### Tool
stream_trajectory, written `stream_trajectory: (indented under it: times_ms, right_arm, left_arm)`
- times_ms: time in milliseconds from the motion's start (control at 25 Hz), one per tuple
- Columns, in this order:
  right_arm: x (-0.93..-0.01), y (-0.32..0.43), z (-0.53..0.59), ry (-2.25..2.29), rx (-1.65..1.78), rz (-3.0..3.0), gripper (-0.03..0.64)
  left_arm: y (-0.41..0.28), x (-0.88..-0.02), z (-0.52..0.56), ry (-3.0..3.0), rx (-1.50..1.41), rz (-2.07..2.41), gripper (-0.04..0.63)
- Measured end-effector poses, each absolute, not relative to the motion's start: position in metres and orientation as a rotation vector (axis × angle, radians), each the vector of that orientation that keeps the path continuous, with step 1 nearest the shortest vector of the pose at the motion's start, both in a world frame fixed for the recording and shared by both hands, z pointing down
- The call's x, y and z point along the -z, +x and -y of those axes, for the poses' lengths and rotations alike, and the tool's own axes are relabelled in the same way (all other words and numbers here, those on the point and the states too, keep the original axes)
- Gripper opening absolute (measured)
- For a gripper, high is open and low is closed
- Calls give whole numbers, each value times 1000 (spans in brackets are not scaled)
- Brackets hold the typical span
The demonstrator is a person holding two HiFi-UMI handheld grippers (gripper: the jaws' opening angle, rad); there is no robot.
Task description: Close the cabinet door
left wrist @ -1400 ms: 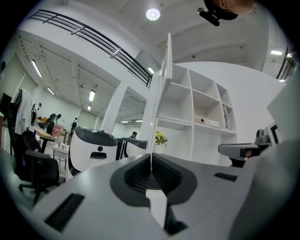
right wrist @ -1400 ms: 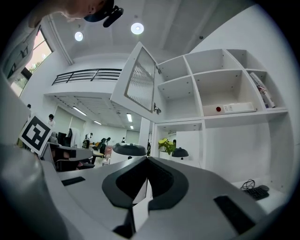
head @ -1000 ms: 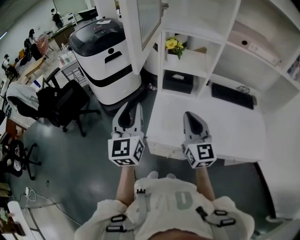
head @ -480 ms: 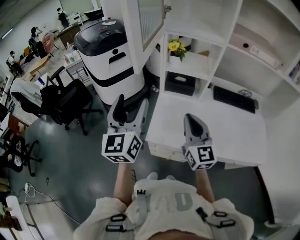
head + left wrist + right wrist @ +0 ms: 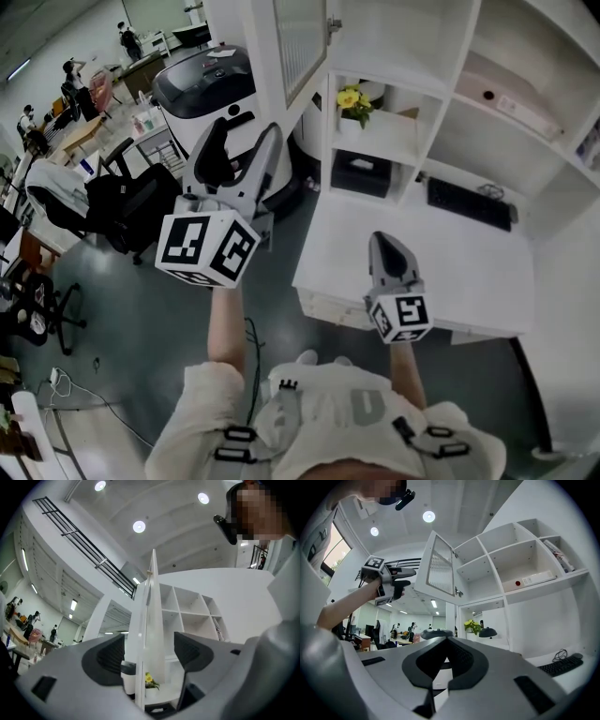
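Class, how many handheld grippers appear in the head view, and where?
2: the left gripper raised near the open cabinet door, the right gripper lower, over the white desk. None appear hidden.

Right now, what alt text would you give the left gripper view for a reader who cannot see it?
The left gripper has its jaws wide open, framing the edge-on cabinet door, which rises through the gap with neither pad touching it. Behind it a white shelf unit stands under a lit ceiling, with yellow flowers low down.
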State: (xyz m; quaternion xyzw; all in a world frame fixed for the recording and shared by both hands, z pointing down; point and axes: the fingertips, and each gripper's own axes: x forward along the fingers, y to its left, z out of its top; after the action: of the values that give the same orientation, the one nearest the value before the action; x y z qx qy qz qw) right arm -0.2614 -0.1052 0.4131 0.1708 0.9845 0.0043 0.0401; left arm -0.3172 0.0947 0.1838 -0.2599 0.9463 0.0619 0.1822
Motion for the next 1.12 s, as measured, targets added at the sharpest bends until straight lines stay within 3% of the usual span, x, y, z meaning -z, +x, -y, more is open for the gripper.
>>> stream_trajectory:
  times_ms: [360, 1120]
  right_arm:
    - [-416, -263, 98, 562, -29, -3013, 5]
    - [-413, -259, 107, 558, 48, -3008, 5]
  left_arm:
    - [-313, -106, -62, -795, -2, -2537, 308]
    - [-317, -103, -38, -928, -5, -2537, 298]
